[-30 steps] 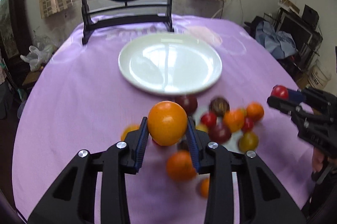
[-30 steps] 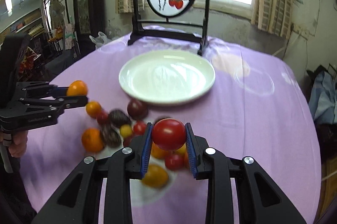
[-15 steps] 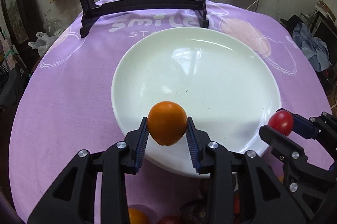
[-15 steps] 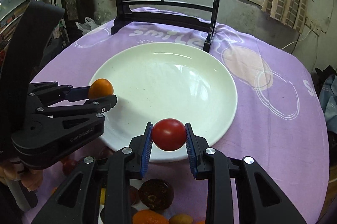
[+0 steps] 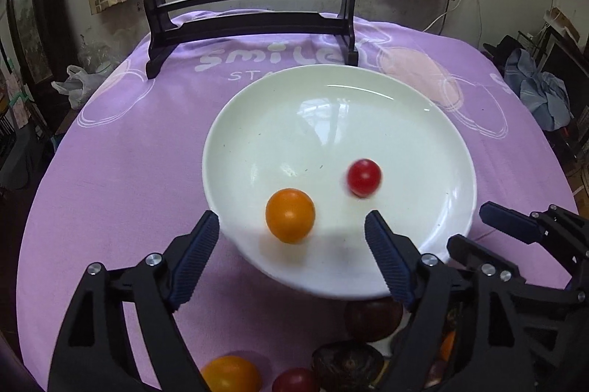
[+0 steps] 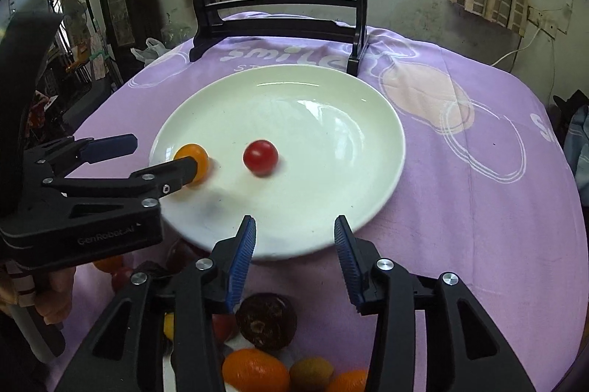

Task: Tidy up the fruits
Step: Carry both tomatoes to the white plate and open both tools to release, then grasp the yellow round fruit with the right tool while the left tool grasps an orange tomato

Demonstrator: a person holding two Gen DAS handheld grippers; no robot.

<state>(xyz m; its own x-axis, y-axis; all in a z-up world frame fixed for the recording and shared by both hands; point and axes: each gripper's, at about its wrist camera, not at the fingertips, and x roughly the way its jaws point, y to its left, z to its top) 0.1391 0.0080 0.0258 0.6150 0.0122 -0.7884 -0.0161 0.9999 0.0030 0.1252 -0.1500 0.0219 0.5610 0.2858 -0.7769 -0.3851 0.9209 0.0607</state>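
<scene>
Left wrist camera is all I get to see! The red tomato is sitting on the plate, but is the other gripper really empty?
Observer: Yes. The right wrist view looks straight down the right gripper. It is open, its jaws have just been opening, and nothing is between them. Only the near rim of the plate shows in the gap.
Operator: Ooh! Is there more fruit close to it that I can't see?
Observer: Yes. Nearest that camera, an oval orange fruit lies on the cloth, with a yellowish fruit right beside it.
</scene>
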